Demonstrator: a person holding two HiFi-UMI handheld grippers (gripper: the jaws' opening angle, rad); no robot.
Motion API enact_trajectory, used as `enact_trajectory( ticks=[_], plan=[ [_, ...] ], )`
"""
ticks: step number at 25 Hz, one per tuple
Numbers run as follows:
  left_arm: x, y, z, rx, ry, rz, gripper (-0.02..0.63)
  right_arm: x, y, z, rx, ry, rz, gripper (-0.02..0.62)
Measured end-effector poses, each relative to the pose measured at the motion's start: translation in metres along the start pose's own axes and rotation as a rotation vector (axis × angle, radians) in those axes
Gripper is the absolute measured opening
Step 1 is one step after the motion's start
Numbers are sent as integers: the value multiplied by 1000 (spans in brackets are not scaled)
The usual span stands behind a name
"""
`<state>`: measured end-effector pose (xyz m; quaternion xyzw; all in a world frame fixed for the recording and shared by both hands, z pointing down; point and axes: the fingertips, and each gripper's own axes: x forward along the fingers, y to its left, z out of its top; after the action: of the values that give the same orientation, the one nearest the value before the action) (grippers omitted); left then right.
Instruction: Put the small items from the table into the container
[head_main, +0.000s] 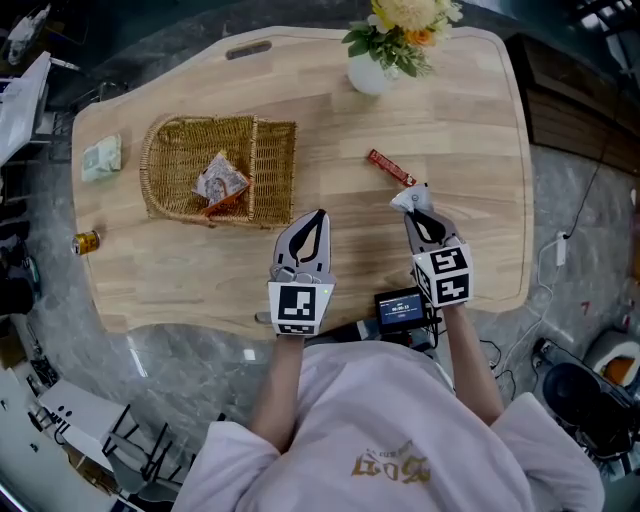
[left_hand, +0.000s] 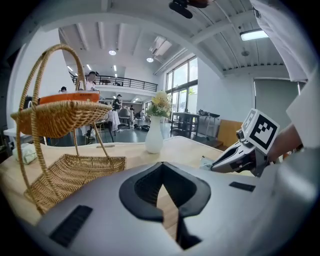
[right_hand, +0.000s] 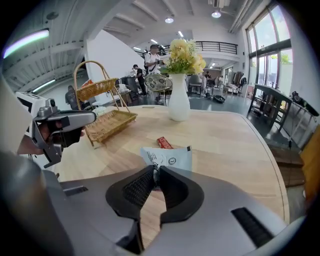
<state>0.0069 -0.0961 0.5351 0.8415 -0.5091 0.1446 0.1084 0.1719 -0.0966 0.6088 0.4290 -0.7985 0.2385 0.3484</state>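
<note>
Carrying step: white sachet (right_hand: 167, 159) pinched in the closed right hand-held gripper (right_hand: 156, 172), well right of the wicker basket (head_main: 160, 140). Left hand-held gripper (left_hand: 161, 167), nearer the basket, is shut and empty. The next move probably calls for a leftward swing over the basket, then release. A red packet (head_main: 390, 167) lies on the surface (head_main: 480, 120), right of the basket.

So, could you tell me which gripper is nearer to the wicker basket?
Left. The left gripper sits just right of the basket; the right gripper, pinching a white sachet, is farther right.
</note>
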Motion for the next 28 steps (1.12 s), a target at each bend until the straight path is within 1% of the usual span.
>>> enact_trajectory(
  ticks=[5, 10, 13, 18, 24, 26, 28],
  plan=[
    [-16, 12, 18, 9, -39, 44, -6, -16, 8, 35, -22, -73, 21, 54],
    [-41, 21, 42, 22, -83, 99, -6, -42, 20, 79, -55, -198, 21, 54],
    [-55, 28, 59, 40, -118, 127, -6, -53, 31, 104, -75, -257, 41, 54],
    [-72, 37, 86, 67, -177, 170, -6, -68, 51, 133, -104, -333, 72, 54],
    [-92, 50, 113, 98, -243, 229, -6, -82, 76, 161, -141, -394, 124, 54],
    [-99, 56, 118, 90, -251, 257, -6, -82, 82, 169, -153, -407, 141, 54],
    [-107, 61, 122, 45, -240, 295, -6, -82, 88, 175, -163, -415, 158, 54]
  ],
)
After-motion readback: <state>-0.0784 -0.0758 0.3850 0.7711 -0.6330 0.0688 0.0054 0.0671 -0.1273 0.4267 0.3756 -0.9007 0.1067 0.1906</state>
